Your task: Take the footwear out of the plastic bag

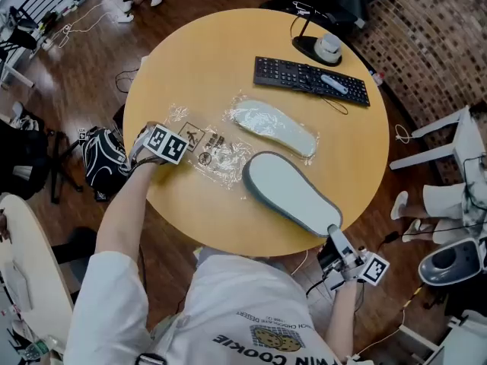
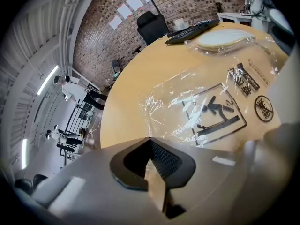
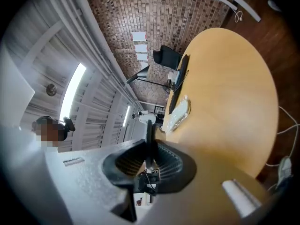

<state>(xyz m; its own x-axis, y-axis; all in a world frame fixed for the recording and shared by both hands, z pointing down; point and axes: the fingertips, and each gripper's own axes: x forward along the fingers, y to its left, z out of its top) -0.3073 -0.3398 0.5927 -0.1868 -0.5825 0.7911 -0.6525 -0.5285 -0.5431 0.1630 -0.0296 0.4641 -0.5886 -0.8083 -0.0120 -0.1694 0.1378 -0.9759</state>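
Your left gripper (image 2: 150, 142) is clamped on the emptied plastic bag (image 1: 217, 154) at the tabletop's (image 1: 213, 59) left edge. Your right gripper (image 3: 147, 149) grips the slipper (image 1: 289, 192) at the near-right edge.

1. This is an office-like workspace, possibly a lab: a keyboard (image 1: 310, 80) and desk lamp (image 1: 316, 48) sit on a round table (image 1: 205, 59).
2. A black office chair (image 2: 152, 26) stands by a brick wall (image 2: 187, 3).
3. Loose cables (image 1: 80, 20) trail over the wooden floor (image 1: 68, 90).
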